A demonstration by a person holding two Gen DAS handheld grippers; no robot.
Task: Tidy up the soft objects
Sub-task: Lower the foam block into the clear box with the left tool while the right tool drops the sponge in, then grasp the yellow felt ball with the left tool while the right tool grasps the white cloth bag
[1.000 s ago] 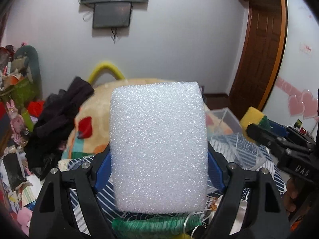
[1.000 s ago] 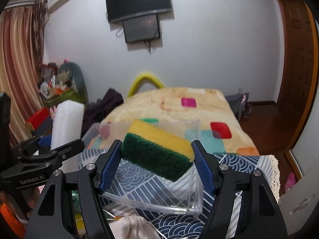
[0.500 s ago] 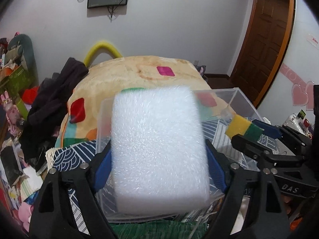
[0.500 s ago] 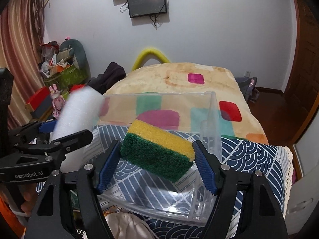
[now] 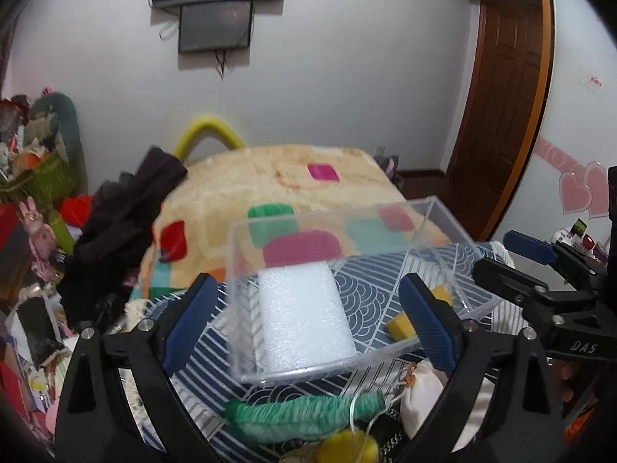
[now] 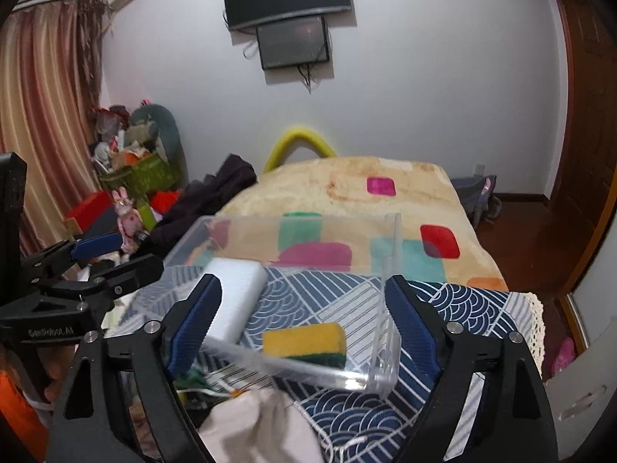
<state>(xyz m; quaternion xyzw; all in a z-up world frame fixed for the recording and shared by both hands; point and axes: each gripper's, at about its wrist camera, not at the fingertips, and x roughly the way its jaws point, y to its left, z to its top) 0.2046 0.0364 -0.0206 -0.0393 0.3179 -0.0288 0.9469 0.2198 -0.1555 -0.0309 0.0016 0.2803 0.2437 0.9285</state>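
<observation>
— Left gripper (image 5: 308,324)? Right gripper (image 6: 304,320)?
— Both spread wide, holding nothing.
— White foam block (image 5: 304,316)?
— Lying inside the clear plastic box (image 5: 327,218), toward its left end.
— Yellow-green sponge (image 6: 304,341)?
— Same box, right end, near the front wall, apart from the foam.
— Under the box?
— Blue patterned cloth (image 6: 478,308).
</observation>
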